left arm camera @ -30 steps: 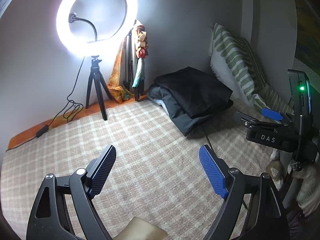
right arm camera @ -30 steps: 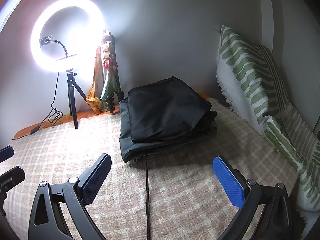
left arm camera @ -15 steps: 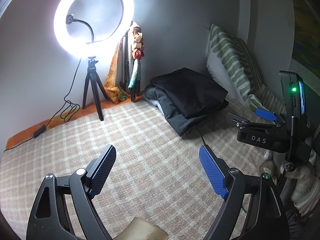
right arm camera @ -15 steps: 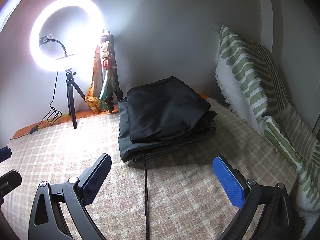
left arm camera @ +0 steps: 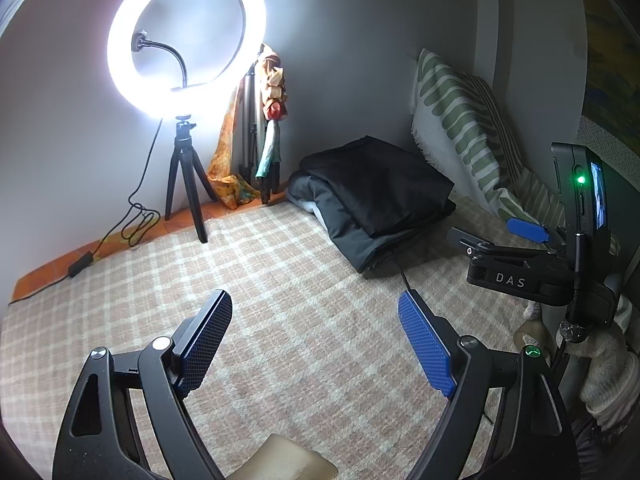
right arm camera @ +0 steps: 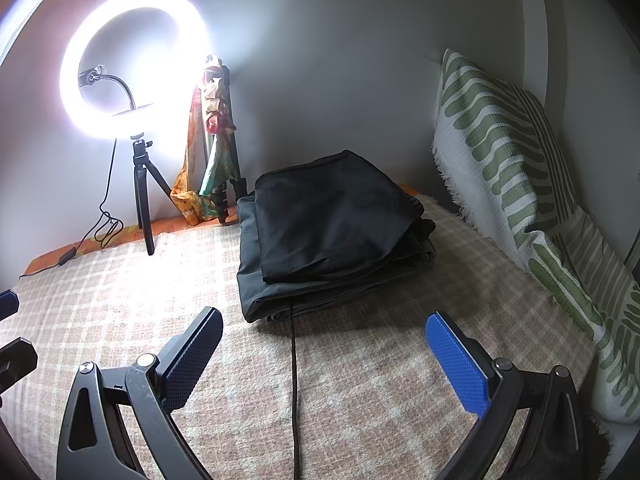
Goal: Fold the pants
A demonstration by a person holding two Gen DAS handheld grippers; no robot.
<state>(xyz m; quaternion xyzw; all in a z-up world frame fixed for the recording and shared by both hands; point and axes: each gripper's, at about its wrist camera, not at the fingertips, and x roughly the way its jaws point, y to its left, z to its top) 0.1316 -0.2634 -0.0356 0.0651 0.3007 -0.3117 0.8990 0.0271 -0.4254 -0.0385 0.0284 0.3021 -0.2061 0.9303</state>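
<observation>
Checked blanket (right arm camera: pixel 360 380) underfoot; pants (right arm camera: pixel 332 232) lie folded far ahead, nearer the right gripper (right arm camera: pixel 332 364); left gripper (left arm camera: pixel 316 340) likewise spread, empty.

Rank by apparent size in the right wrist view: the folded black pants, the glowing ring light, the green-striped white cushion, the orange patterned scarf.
1-2. Green-striped white cushion and folded black pants: too alike to rank.
3. Glowing ring light, though glare inflates it.
4. Orange patterned scarf.

Left tool (left arm camera: pixel 316 336) and right tool (right arm camera: pixel 324 356) both gape wide, holding nothing.
</observation>
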